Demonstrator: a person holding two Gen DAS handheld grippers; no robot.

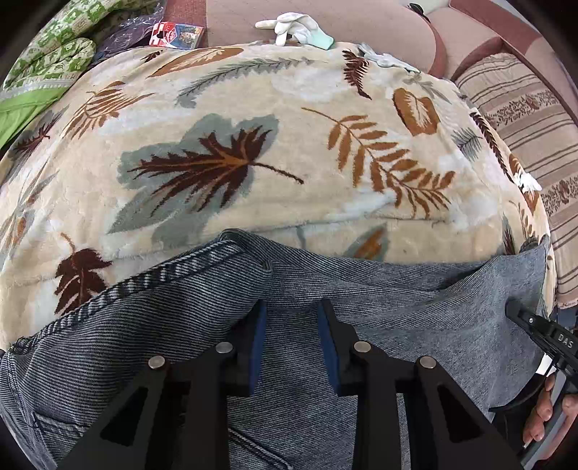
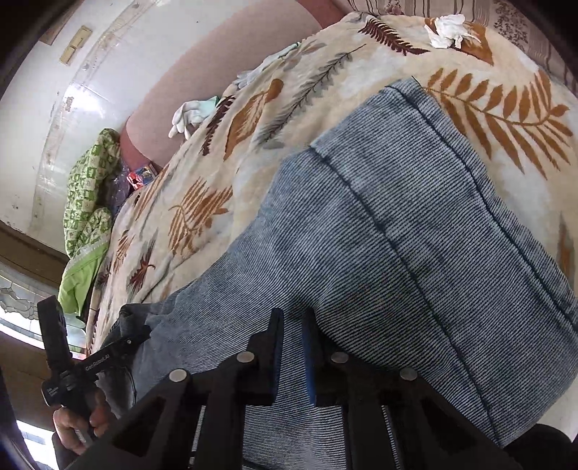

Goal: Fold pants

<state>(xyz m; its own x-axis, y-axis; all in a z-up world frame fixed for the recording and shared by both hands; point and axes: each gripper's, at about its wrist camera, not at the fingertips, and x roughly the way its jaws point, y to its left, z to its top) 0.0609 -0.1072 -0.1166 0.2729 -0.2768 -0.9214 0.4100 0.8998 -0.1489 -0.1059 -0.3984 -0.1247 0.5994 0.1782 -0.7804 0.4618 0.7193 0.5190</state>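
Blue-grey denim pants (image 1: 397, 307) lie spread on a cream blanket with a leaf print (image 1: 253, 108), along its near edge. My left gripper (image 1: 292, 307) points down over the waist end, its blue pads apart, with flat denim showing in the gap and no pinch visible. In the right wrist view a pant leg (image 2: 415, 235) runs away across the blanket (image 2: 202, 202). My right gripper (image 2: 293, 314) is shut, with a thin layer of denim caught in the narrow slit between its pads. A hand (image 2: 72, 426) holds the left tool at the lower left.
White gloves (image 1: 289, 27) and a red box (image 1: 175, 34) lie at the blanket's far edge, against a pink sofa back (image 1: 361, 21). A green patterned cloth (image 1: 54, 61) is at the far left and a striped cushion (image 1: 523, 119) at the right. Crumpled white tissue (image 2: 446, 30) lies on the blanket.
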